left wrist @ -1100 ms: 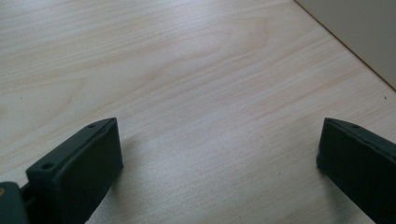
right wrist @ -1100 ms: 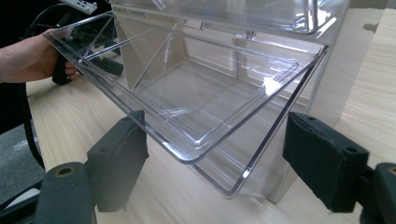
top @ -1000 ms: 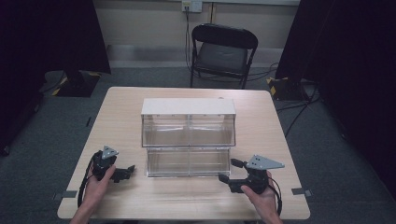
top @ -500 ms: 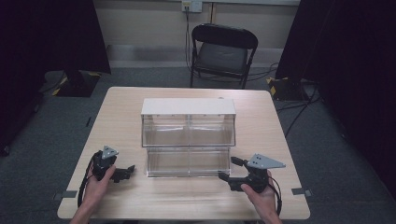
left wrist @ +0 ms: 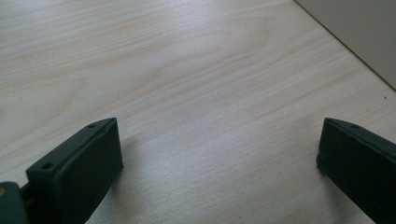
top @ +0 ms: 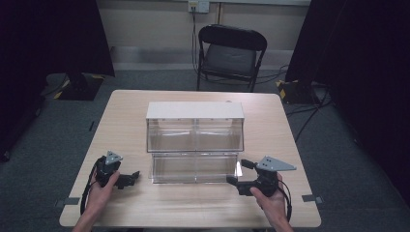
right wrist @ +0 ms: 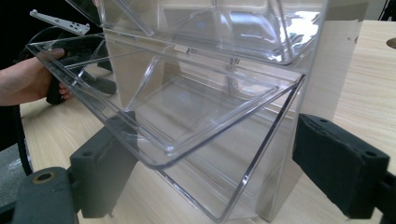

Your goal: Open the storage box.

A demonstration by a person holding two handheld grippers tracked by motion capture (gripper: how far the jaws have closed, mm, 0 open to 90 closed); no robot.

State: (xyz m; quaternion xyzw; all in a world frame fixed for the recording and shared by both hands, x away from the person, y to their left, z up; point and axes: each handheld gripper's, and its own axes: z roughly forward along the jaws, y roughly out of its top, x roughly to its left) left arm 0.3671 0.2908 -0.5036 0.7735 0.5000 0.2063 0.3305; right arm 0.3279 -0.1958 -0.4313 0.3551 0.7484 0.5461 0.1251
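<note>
A: Your thing here is the clear plastic two-tier drawer cabinet with the white top [top: 195, 137], standing mid-bench. Its lower tilt-out bin [right wrist: 177, 126] hangs tipped open toward you, at about 6 o'clock from the cabinet's middle.

B: And my right gripper [top: 240, 177]?

A: It sits at 4 o'clock from the cabinet, level with the bench, pointing at the lower bin's right end. Its jaws have just been opening. In the right gripper view the bin's front lip lies between them, but the pads look clear of it, so I judge nothing is clamped.

B: What could go wrong?

A: If you close on that thin clear lip off-centre, it may slip out, or the light cabinet may slide on the pale wooden bench [top: 270, 125]. Pushing up unevenly from one end could jam the bin.

B: My left gripper [top: 130, 178]?

A: At 8 o'clock from the cabinet, resting low on the bench in your left hand [top: 99, 191], jaws spread wide over bare wood.
</note>
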